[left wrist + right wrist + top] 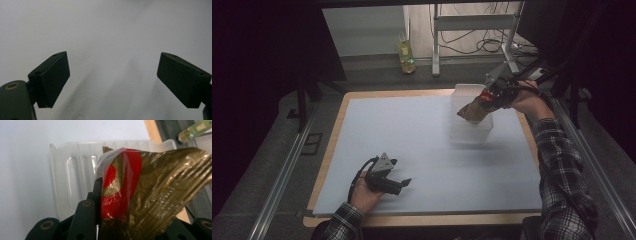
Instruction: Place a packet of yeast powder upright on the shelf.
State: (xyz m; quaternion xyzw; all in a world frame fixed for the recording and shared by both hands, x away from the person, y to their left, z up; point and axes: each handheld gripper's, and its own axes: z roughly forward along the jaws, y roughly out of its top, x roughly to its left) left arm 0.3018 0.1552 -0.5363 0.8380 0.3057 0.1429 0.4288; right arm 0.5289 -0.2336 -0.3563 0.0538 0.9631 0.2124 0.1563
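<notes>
- Desk (362,95) with a wooden rim, covered almost edge to edge by a pale blue-grey mat (412,145); bare wood showing along the left, far and near edges.
- Clear plastic tray (470,116) resting on the mat near the far right corner of the desk, ribbed along its walls; seen again in the right gripper view (75,180) behind the wrapper, lying flat with the wooden right edge just beyond it.
- Right tool (486,100) held above the tray by the right hand (527,100), plaid sleeve (562,170) running back along the right edge; grey plate and cable on top.
- Gold and red foil wrapper (472,111) hanging from the right tool over the tray; in the right gripper view the wrapper (150,190) crumpled and glossy, clamped between the jaws, red panel toward the left, gold embossed part spreading right. Whether its lower end touched the tray: could not tell.
- Left tool (404,183) lying low over the mat near the near left corner, gripped by the left hand (364,195), well apart from the tray; grey three-cornered plate on top.
- In the left gripper view, left tool (112,80) with jaws spread wide apart, nothing between them but bare mat (112,30) and their soft shadows.
- Beyond the far edge, on the floor: a small yellowish bottle (406,56) standing upright, beside a metal frame leg (436,45) and loose cables (492,45).
</notes>
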